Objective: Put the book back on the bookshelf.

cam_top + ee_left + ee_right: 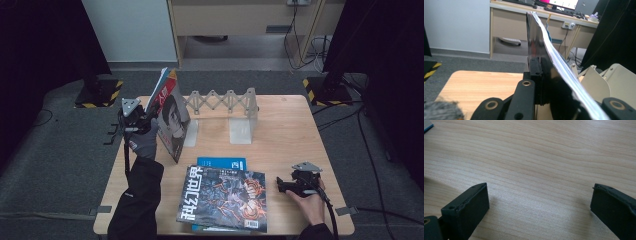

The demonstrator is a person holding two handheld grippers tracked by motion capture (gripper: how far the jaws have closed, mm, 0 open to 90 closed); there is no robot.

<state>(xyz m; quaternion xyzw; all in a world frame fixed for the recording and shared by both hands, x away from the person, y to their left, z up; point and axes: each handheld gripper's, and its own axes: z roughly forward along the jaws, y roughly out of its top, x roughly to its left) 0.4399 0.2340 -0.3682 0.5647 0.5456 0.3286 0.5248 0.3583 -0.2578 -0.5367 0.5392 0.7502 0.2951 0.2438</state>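
My left gripper (150, 124) clamps the magazine (169, 117) upright beside the rack (227, 107), seemingly not slotted yet. Right gripper (283, 185) rests wide open on table (285, 130); stack (225, 196) remains.

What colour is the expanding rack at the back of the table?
The rack is plain white, clearest in the high view.

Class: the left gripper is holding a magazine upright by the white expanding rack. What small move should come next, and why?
Probably ease the magazine sideways into the nearest slot of the rack before letting go. The left gripper is shut on it, it stands tilted just at the rack's left end, and the right gripper rests open on the table, so it cannot steady the magazine.
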